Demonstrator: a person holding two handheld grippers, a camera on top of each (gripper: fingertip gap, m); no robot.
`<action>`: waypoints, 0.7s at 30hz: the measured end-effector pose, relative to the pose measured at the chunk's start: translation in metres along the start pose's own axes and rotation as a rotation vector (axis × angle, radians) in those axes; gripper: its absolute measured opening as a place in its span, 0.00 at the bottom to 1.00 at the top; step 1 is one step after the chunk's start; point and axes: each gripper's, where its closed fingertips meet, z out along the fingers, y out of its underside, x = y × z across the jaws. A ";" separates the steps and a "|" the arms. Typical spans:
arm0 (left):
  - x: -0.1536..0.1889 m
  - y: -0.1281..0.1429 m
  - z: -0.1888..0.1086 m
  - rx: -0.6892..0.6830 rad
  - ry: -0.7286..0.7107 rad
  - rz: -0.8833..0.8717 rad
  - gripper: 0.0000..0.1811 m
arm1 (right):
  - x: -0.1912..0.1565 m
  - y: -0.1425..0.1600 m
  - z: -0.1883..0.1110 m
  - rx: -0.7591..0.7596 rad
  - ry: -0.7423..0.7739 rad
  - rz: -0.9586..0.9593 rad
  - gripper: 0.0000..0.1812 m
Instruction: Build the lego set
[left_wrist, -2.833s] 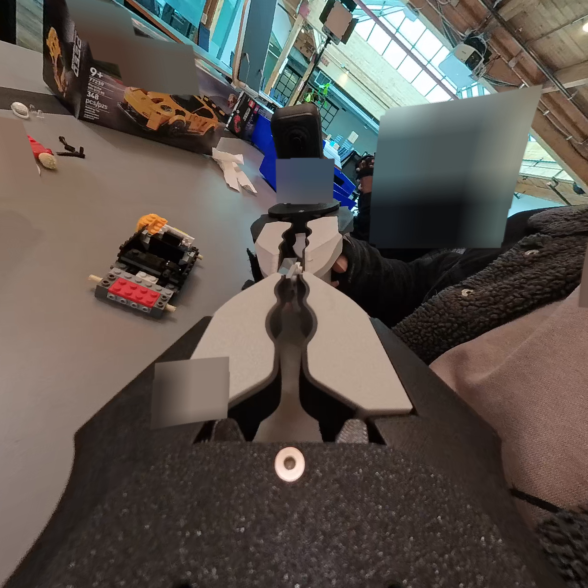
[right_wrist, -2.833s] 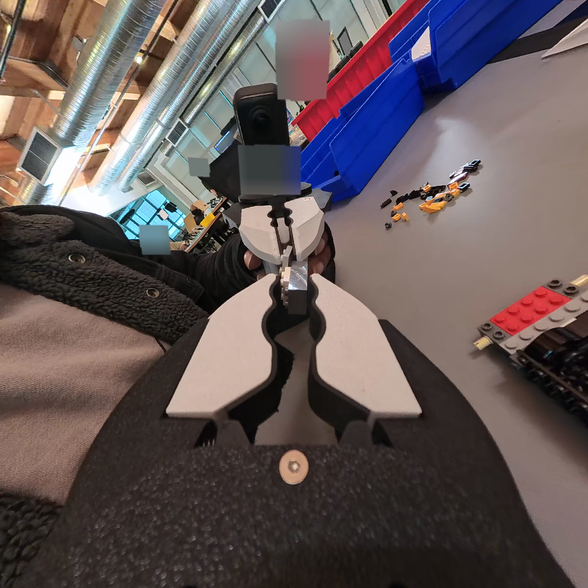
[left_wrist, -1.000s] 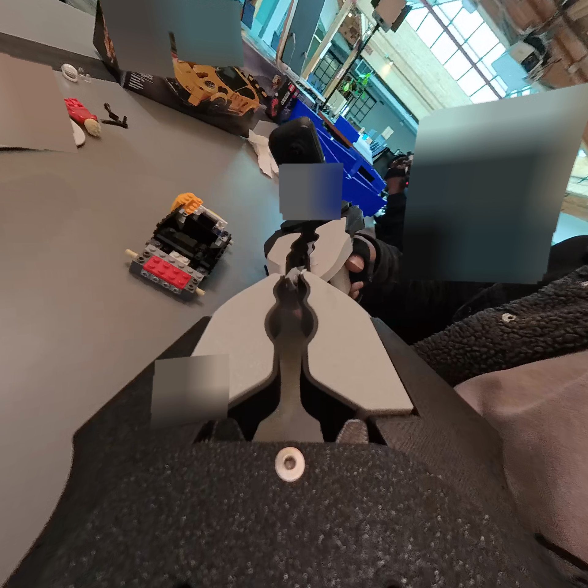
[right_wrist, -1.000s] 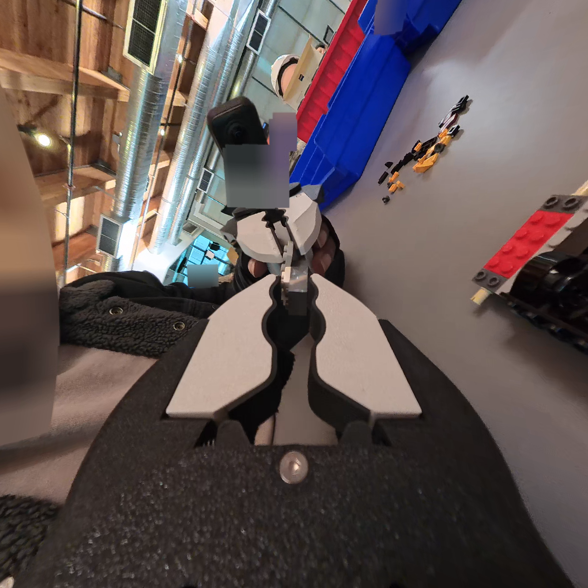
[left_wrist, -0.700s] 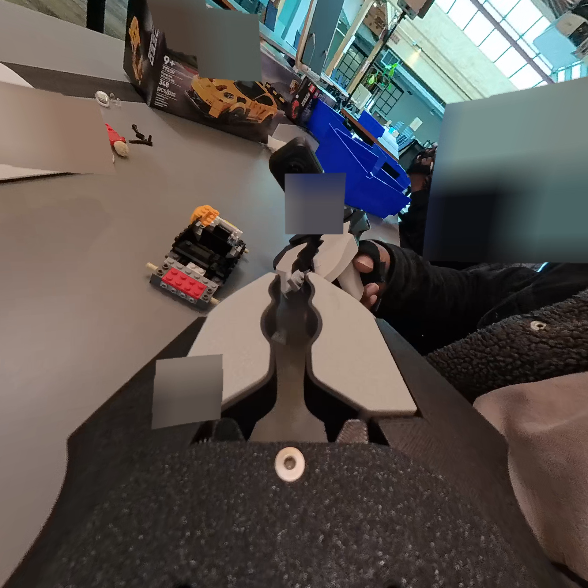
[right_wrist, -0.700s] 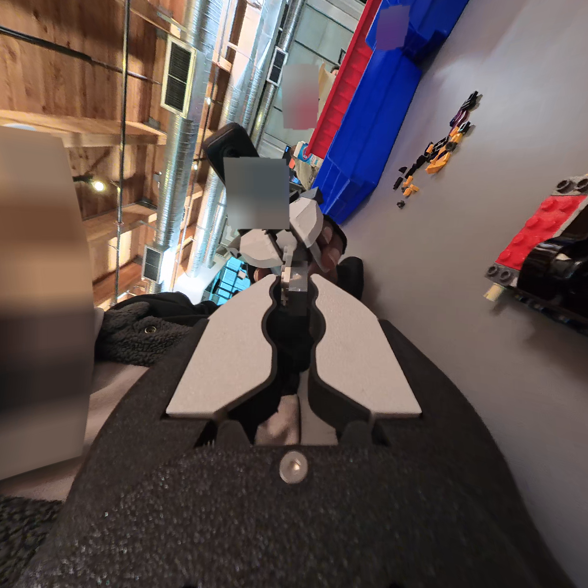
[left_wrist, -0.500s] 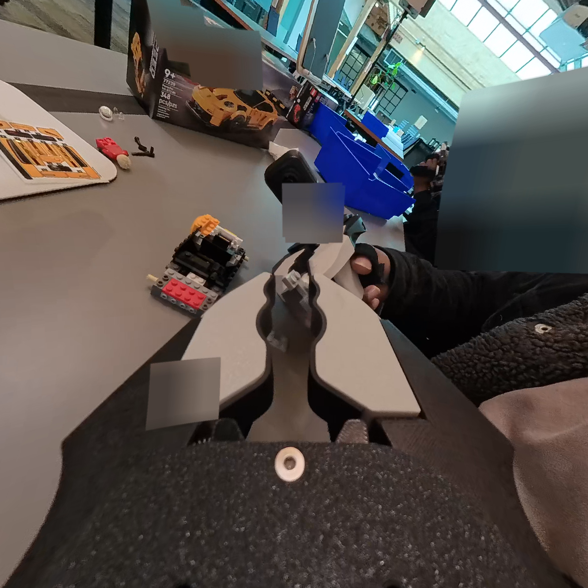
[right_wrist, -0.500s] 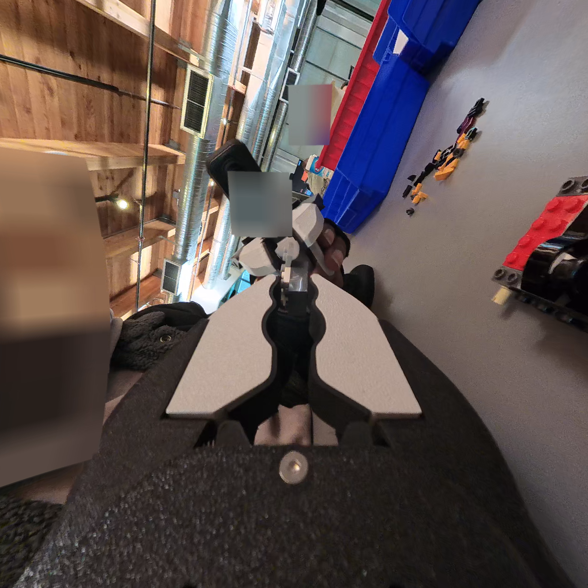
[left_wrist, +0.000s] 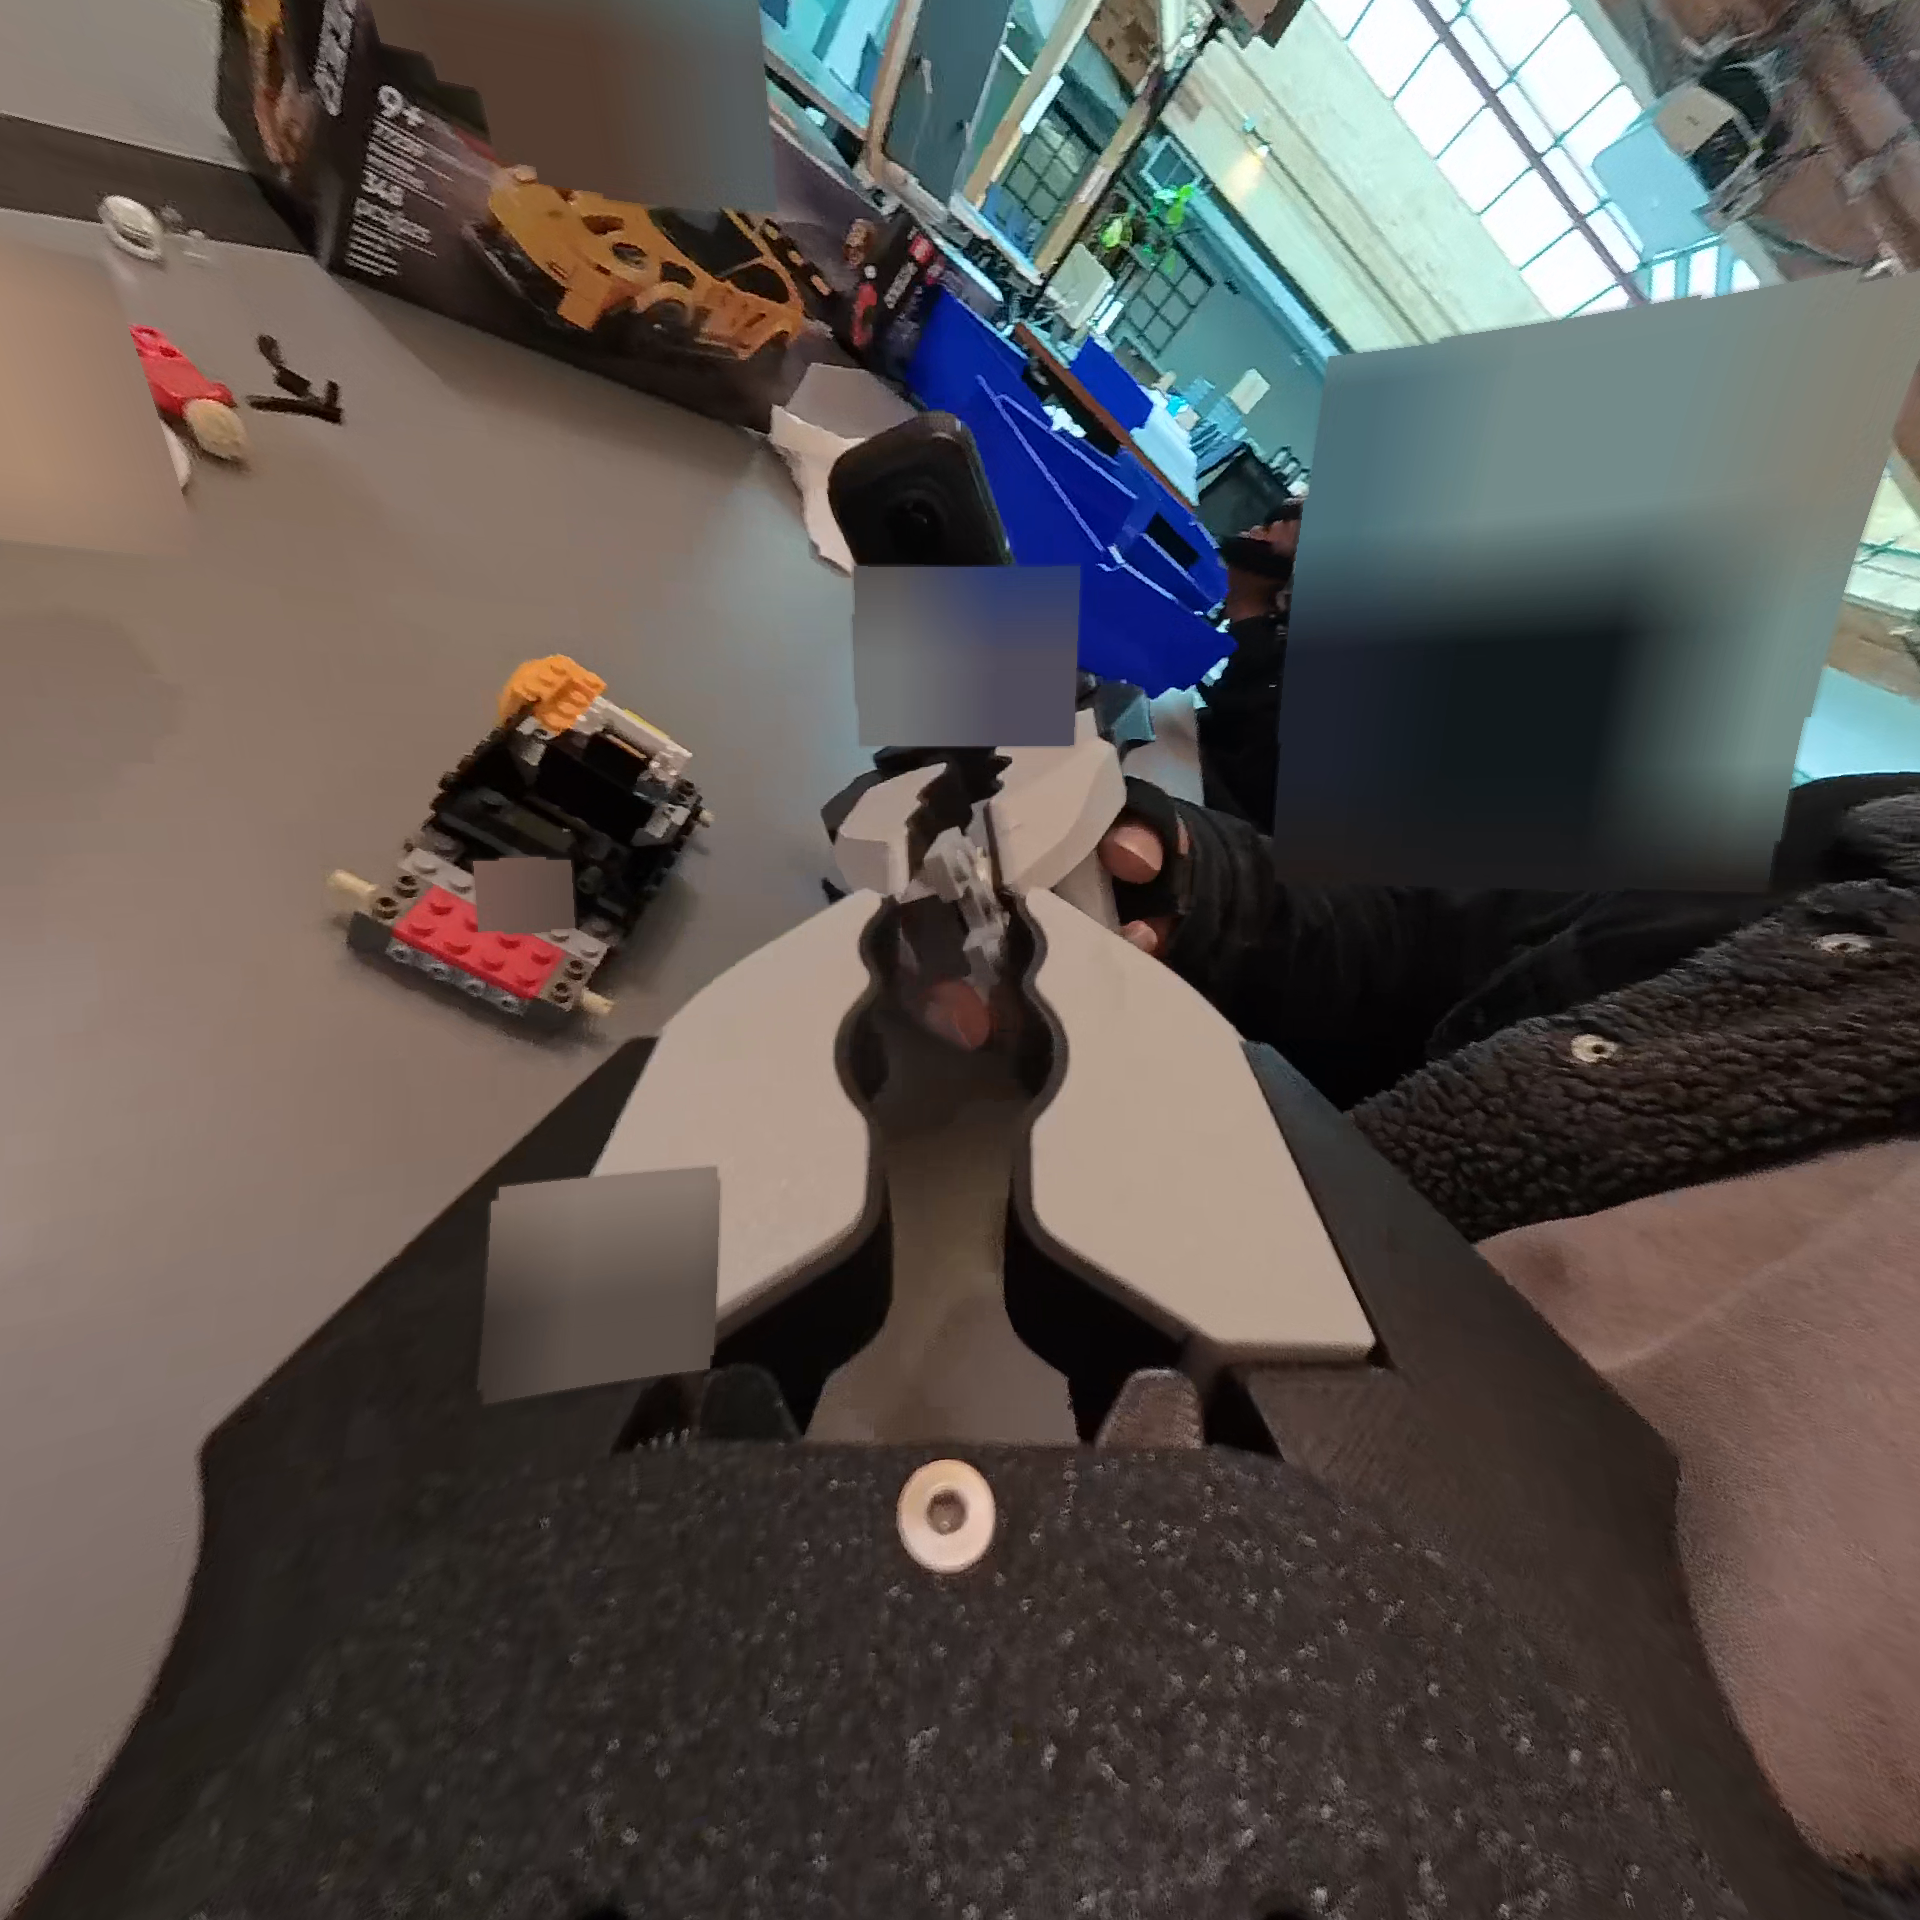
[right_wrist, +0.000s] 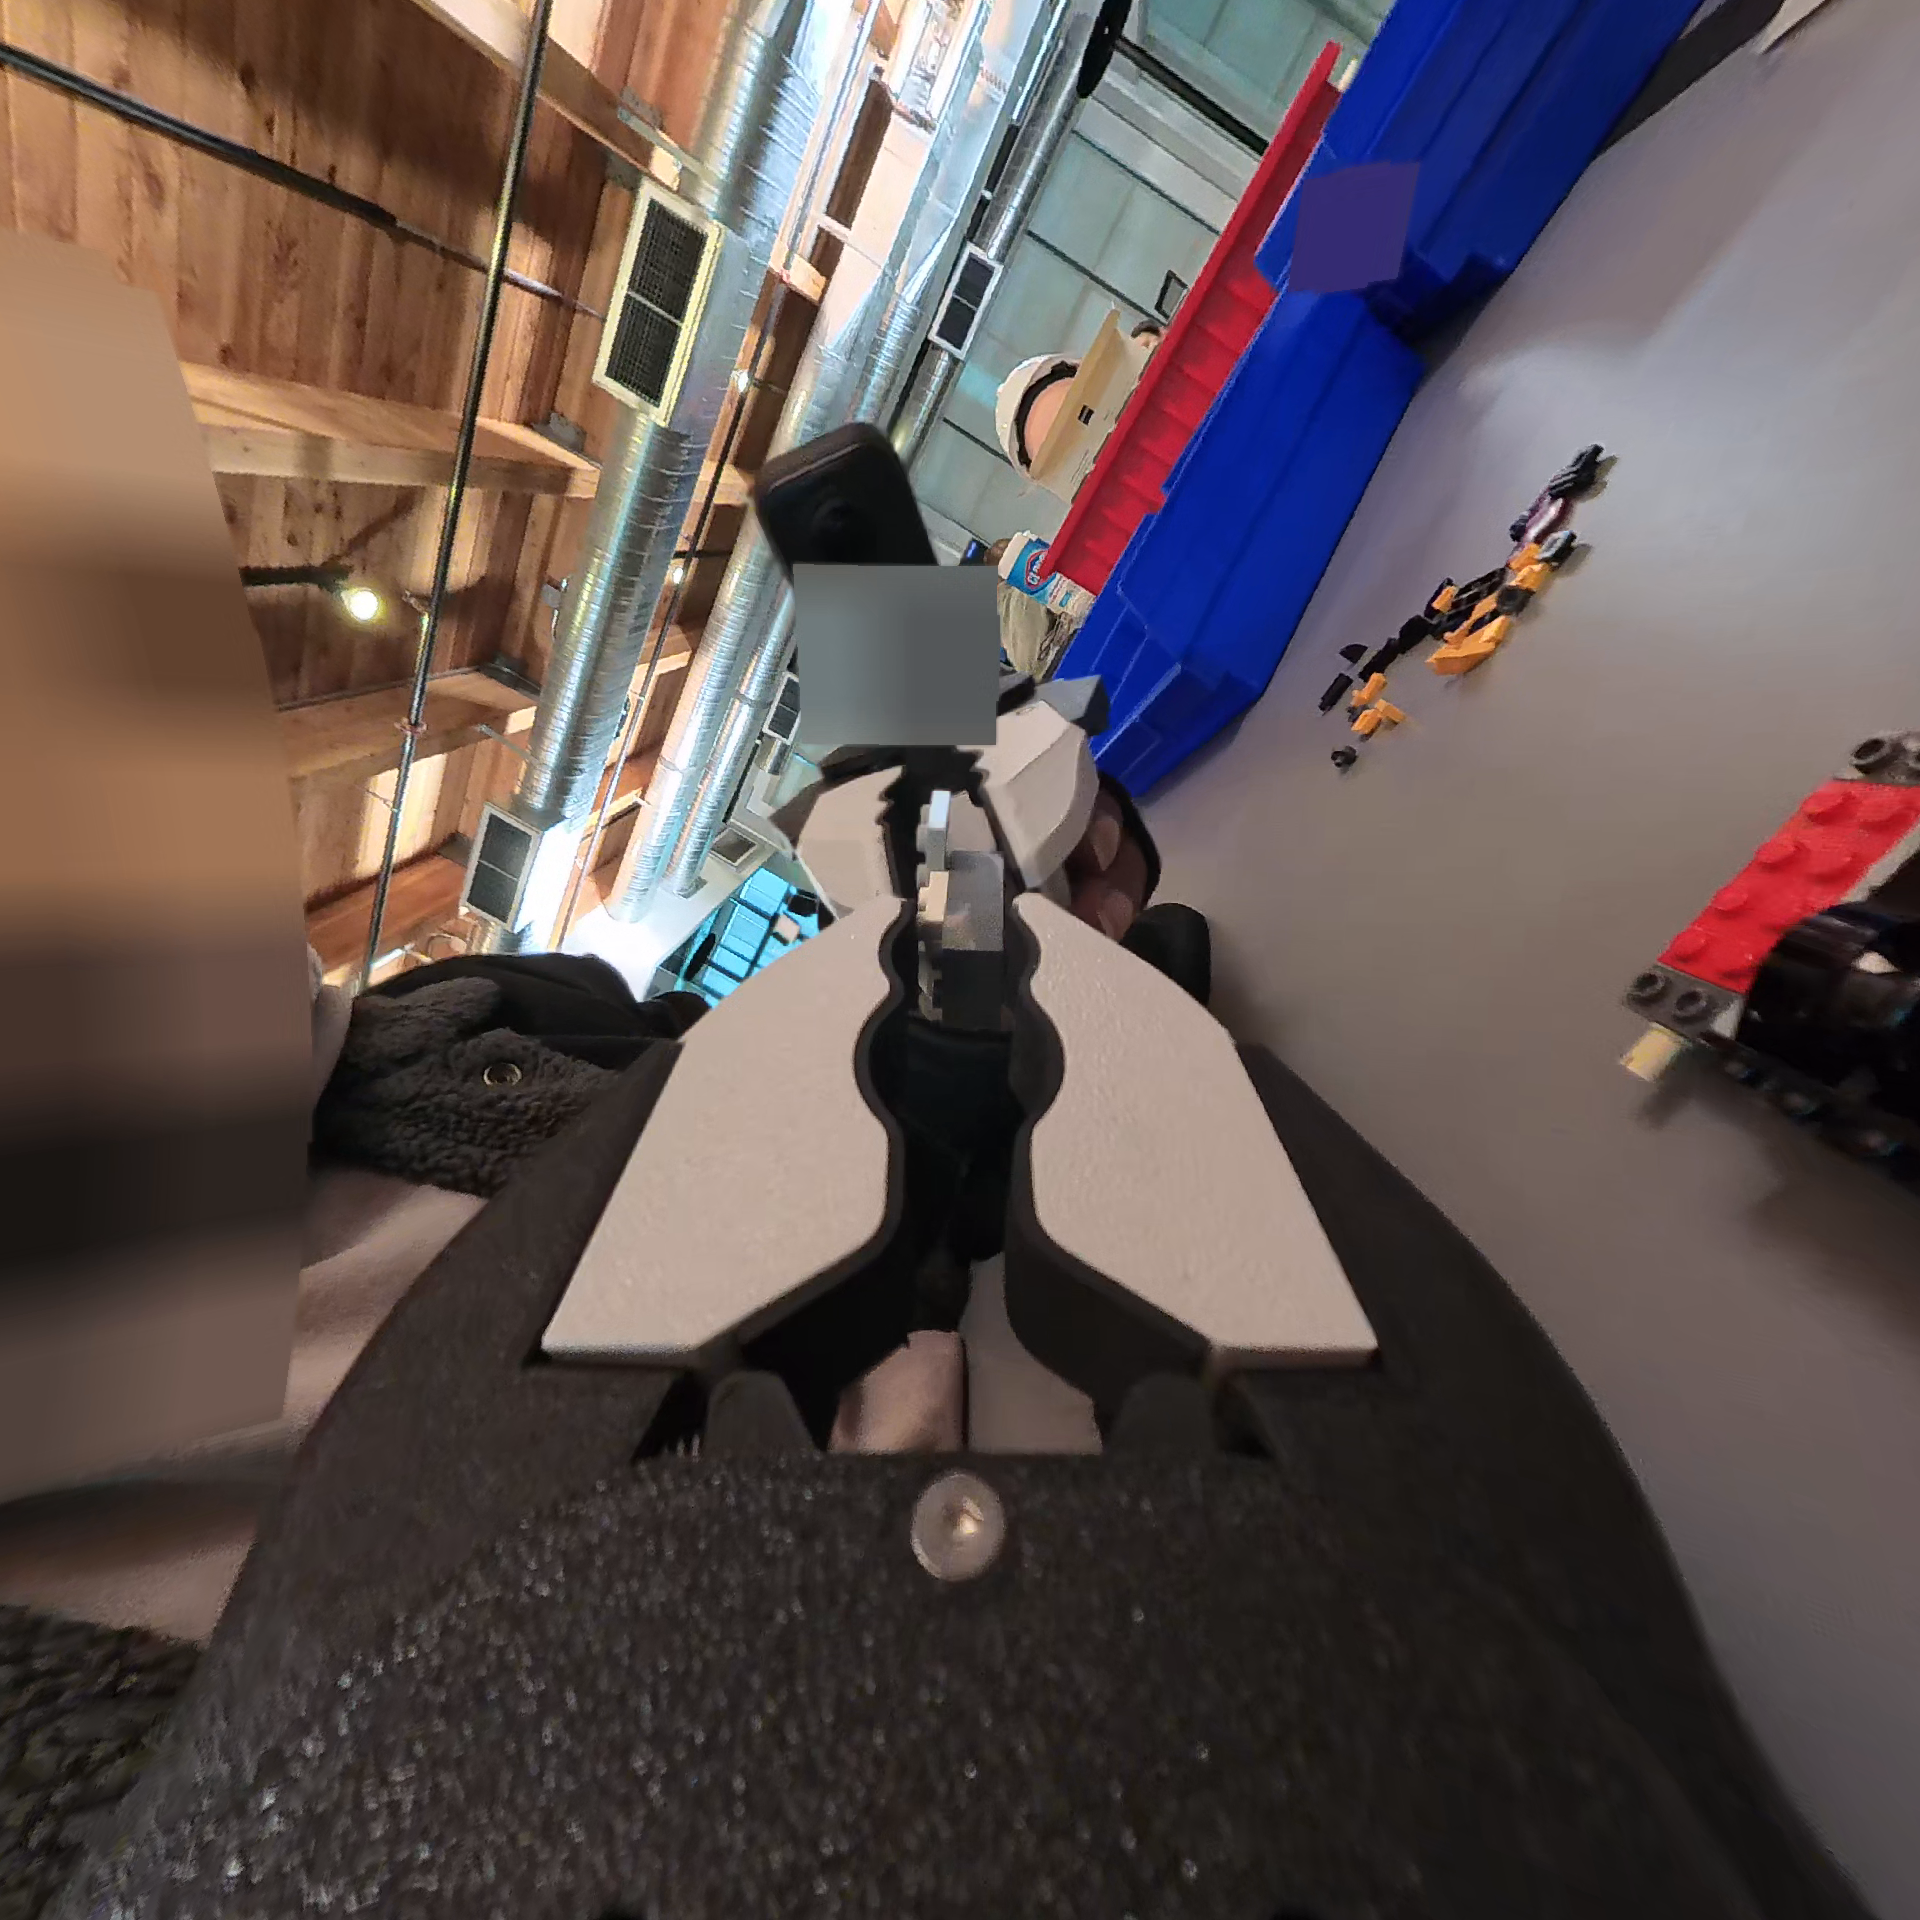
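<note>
Lego car (left_wrist: 520, 862) part-built on grey tabletop (left_wrist: 260, 1143), blue bins (right_wrist: 1247, 540) behind, left gripper (left_wrist: 951, 904) jaws now slightly parted, right gripper (right_wrist: 961, 914) jaws still clamping small grey piece (right_wrist: 971, 899).

Printed writing on black set box (left_wrist: 436, 197), not quoted

Grey table (left_wrist: 312, 1143) in a tall warehouse-like hall, daylight through big grid windows (left_wrist: 1475, 94) overhead. Wood-plank wall (right_wrist: 312, 156) with beams, white vents (right_wrist: 655, 301) and silver ducts (right_wrist: 665, 520), one small lamp (right_wrist: 362, 603) lit. Blue bins (left_wrist: 1091, 540) along the table's far edge, red bin (right_wrist: 1184, 416) behind them in the right wrist view.
</note>
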 end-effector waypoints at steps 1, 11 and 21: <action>0.002 0.000 0.000 0.000 0.020 -0.010 0.11 | -0.002 0.000 0.000 -0.002 -0.001 -0.017 0.08; 0.014 0.002 -0.003 0.007 0.106 0.022 0.09 | -0.013 0.005 0.002 -0.063 0.051 -0.275 0.08; 0.018 0.004 -0.006 0.031 0.129 0.041 0.08 | -0.017 0.008 0.004 -0.079 0.065 -0.387 0.08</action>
